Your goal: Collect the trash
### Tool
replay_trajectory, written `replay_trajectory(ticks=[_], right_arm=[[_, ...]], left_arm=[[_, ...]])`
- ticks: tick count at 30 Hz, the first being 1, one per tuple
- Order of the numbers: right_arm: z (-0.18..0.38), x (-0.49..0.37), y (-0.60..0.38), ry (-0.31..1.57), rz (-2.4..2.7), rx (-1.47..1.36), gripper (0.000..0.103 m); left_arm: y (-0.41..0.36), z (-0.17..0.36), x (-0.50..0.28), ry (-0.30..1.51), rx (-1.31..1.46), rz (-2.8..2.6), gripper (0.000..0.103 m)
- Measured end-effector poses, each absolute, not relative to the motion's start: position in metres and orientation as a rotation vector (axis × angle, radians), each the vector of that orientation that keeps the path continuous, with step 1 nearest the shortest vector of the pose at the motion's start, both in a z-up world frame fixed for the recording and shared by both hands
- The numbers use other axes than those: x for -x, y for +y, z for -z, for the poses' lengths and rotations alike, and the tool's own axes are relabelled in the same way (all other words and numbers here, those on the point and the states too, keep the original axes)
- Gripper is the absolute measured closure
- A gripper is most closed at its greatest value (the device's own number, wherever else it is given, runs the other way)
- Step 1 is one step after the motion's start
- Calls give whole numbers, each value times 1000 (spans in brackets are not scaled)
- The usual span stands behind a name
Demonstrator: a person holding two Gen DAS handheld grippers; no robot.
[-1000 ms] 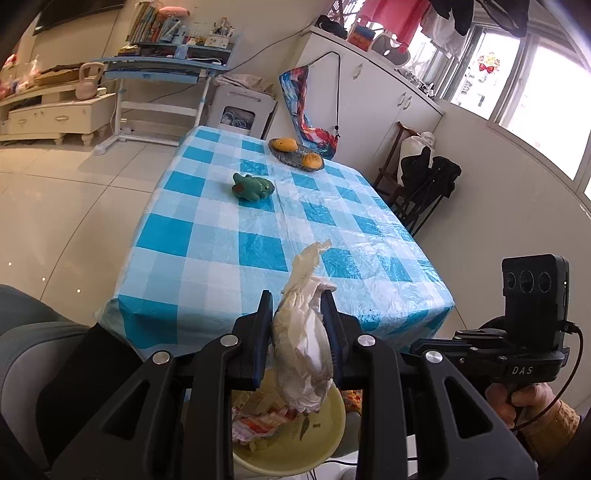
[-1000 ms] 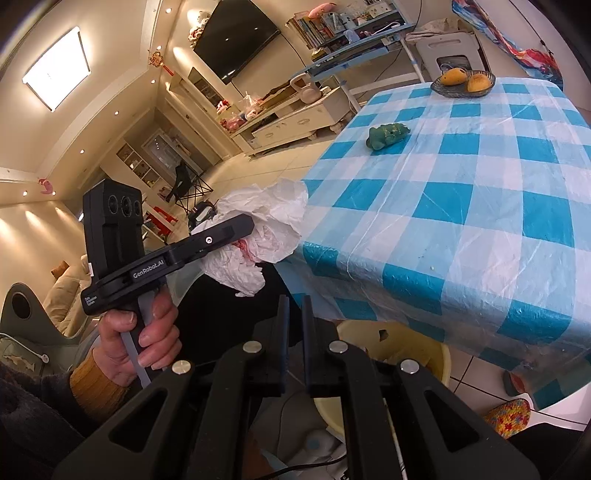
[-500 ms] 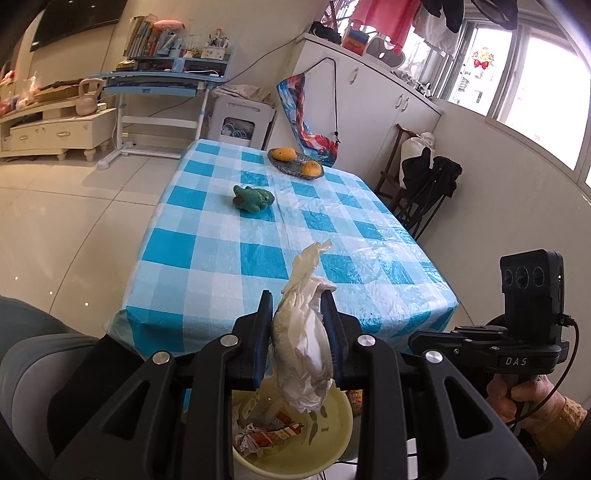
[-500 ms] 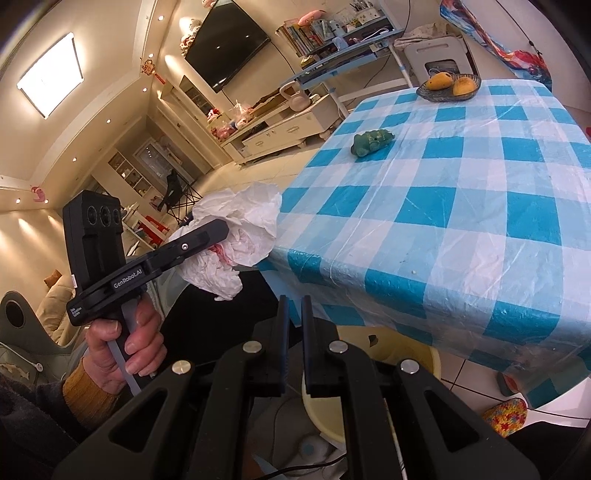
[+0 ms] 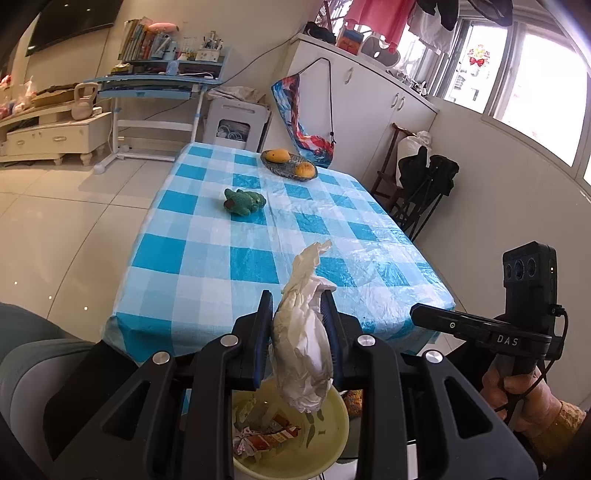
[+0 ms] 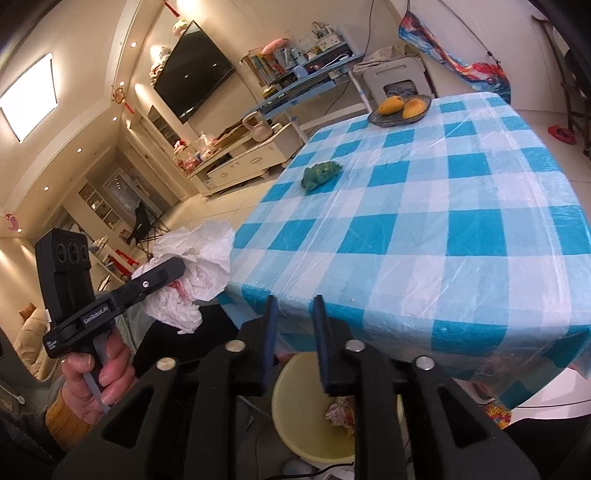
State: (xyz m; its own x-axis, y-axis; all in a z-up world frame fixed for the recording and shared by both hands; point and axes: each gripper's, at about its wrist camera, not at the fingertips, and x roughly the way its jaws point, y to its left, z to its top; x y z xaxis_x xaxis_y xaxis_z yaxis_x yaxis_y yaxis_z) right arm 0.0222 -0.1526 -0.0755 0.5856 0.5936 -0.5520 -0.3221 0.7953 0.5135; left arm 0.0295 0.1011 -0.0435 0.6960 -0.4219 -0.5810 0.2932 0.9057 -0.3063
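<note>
Count: 2 mangoes (image 5: 280, 155), 1 plate (image 5: 275, 168), 1 green plush toy (image 5: 243, 201), 1 crumpled tissue wad (image 5: 303, 354), 1 yellow bin (image 5: 332, 443), 1 counter (image 5: 207, 258).

1. A lived-in home: a wall-mounted television (image 6: 194, 70) hangs above a low cream cabinet (image 6: 236, 162).
2. A counter (image 5: 258, 236) in blue checked cloth carries a fruit dish (image 5: 289, 166).
3. Laundry (image 5: 373, 18) hangs by the window; books (image 5: 140, 40) crowd a desk shelf.
</note>
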Motion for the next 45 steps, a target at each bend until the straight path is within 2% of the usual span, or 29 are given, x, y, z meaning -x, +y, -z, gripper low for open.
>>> replay_trajectory(ticks=[12, 16, 27, 41, 44, 45], right_arm=[[78, -28, -161, 769, -423, -390, 68], [78, -29, -160, 761, -397, -370, 60], [83, -33, -160, 775, -338, -362, 54], [87, -37, -154, 790, -330, -350, 50], [88, -38, -153, 790, -331, -348, 49], [88, -38, -152, 791, -331, -346, 48]], left_arm=[[104, 44, -29, 666, 223, 410, 78], [107, 47, -32, 659, 236, 398, 78], [108, 55, -51, 654, 265, 393, 78], [95, 90, -38, 805, 182, 479, 77], [91, 95, -35, 833, 167, 496, 58], [91, 93, -33, 815, 161, 490, 47]])
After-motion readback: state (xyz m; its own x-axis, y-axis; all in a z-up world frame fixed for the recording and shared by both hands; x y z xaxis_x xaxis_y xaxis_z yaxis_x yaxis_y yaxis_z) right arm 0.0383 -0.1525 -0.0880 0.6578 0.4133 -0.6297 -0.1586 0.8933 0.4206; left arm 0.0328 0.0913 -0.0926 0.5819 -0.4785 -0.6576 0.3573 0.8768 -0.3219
